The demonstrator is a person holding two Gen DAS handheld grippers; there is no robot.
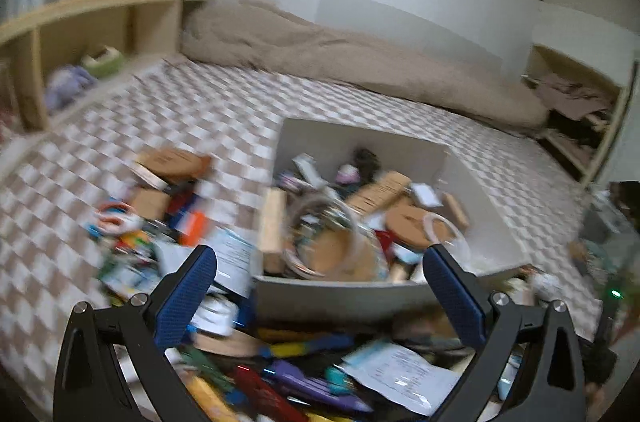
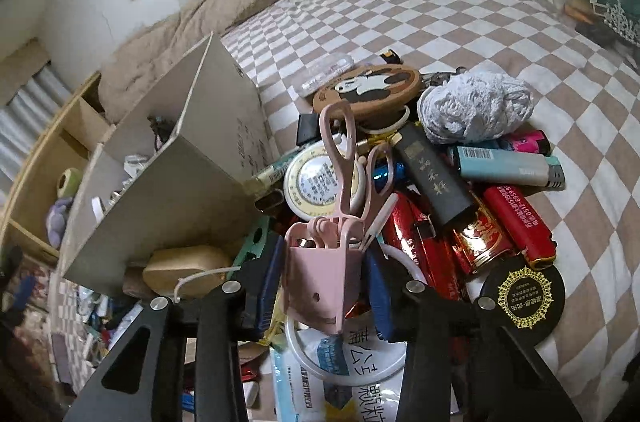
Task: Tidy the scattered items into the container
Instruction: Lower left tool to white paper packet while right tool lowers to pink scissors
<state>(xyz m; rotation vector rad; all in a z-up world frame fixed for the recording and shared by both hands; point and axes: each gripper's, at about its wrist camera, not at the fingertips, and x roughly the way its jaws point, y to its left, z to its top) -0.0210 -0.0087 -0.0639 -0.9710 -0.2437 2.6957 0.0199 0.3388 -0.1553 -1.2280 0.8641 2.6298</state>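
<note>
Clutter everywhere on the bed, and from the left wrist view the left tool hangs with its blue pads wide apart, holding nothing. Straight ahead, just beyond the pads, sits the box, already heaped with odds and ends; more loose items lie just beneath the tool and off to its left.

Over to the right wrist view: the right tool is clamped on a pink holder with pink scissors standing up in it. The box stands just to the left, its near wall higher than the pile. Best play, I reckon: keep the holder upright so the scissors don't spill, lift clear of that wall, then release over the opening.
</note>
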